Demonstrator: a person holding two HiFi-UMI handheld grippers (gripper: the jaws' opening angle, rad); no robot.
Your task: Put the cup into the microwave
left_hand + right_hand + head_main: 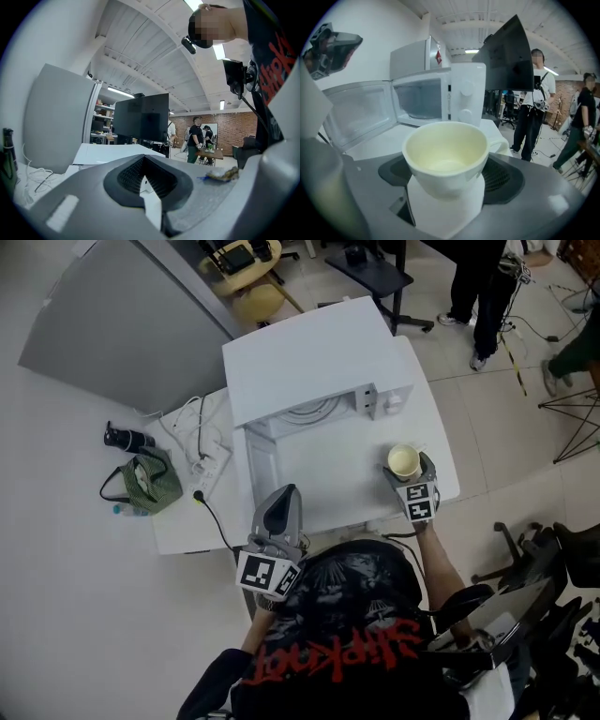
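A cream cup stands upright near the table's right front corner, its handle turned away to the right. My right gripper has a jaw on each side of it, black pads against its walls. The white microwave stands behind it with its door swung open to the left, so the cavity shows. My left gripper hangs shut and empty at the table's front edge, below the door.
The white table ends just right of the cup. A power strip and cables lie on its left part. On the floor to the left are a green bag and a dark bottle. People stand beyond the microwave.
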